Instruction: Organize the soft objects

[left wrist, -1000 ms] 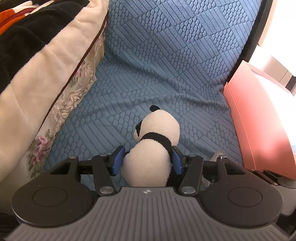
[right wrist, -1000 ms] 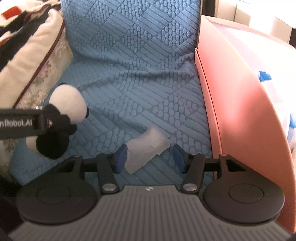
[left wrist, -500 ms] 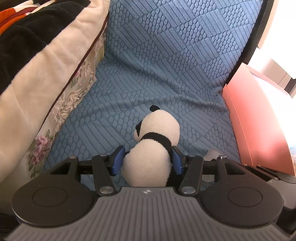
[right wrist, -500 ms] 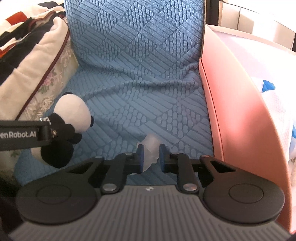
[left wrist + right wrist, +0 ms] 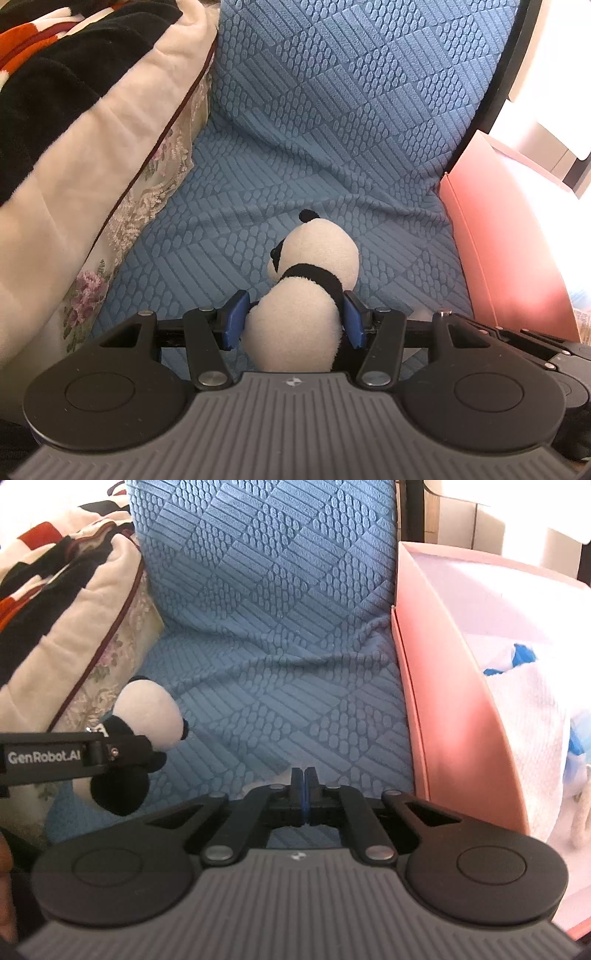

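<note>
Plush panda (image 5: 306, 295) sits over the blue sofa cover (image 5: 332, 129), body clamped between the left gripper's (image 5: 293, 320) blue pads. Right gripper (image 5: 304, 788) has just closed to a sliver; a scrap of pale translucent material (image 5: 282, 775) shows beside its tips, grip unclear. Both grippers tilt downward. Pink box (image 5: 443, 686) stands just right.

We note a blue quilted seat (image 5: 280, 192); a floral cushion (image 5: 122, 206) at its left edge, a pink box (image 5: 454, 709) at its right.
</note>
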The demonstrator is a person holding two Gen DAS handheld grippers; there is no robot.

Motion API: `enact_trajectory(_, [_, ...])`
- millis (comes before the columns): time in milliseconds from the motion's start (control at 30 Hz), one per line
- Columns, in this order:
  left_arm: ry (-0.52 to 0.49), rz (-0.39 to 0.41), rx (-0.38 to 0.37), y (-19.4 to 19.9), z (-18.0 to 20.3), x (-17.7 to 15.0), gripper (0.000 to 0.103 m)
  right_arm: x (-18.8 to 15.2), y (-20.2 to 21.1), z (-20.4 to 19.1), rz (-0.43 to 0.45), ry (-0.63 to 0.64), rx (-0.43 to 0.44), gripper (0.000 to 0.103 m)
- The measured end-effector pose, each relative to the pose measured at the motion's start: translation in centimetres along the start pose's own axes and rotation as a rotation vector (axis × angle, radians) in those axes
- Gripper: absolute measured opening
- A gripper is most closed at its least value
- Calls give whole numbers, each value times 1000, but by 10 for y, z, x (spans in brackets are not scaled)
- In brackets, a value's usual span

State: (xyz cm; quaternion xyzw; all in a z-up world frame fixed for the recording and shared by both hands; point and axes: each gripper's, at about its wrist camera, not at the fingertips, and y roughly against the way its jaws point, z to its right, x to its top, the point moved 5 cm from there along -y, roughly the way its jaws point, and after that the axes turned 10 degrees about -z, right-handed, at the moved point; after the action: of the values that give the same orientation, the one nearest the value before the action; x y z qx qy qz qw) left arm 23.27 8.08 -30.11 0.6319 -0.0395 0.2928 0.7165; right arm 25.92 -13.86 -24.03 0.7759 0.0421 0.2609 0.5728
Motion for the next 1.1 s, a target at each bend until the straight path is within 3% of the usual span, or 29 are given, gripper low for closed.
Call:
enact_trajectory(233, [-5, -1, -3, -1, 1, 1, 60, -3, -1, 3, -14, -82, 23, 12])
enact_trajectory(267, [-3, -1, -4, -1, 0, 1, 60, -3, -1, 4, -12, -109, 20, 21])
enact_trajectory(300, [-2, -2, -4, -1, 0, 1, 60, -3, -1, 6, -8, -139, 34, 38])
enact_trajectory(367, [3, -5, -6, -2, 0, 2, 60, -3, -2, 7, 2, -185, 68, 50])
enact_trajectory(667, [8, -14, -12, -4, 0, 5, 60, -8, -18, 11, -56, -333, 38, 48])
enact_trajectory(967, [14, -17, -17, -6, 0, 7, 60, -5, -32, -8, -78, -187, 3, 49])
enact_trajectory(1033, [17, -17, -16, -6, 0, 7, 60, -3, -35, -8, -75, -161, -3, 47])
enact_trajectory(1100, [22, -15, -16, -6, -1, 8, 60, -2, -36, -11, -67, -133, -21, 38])
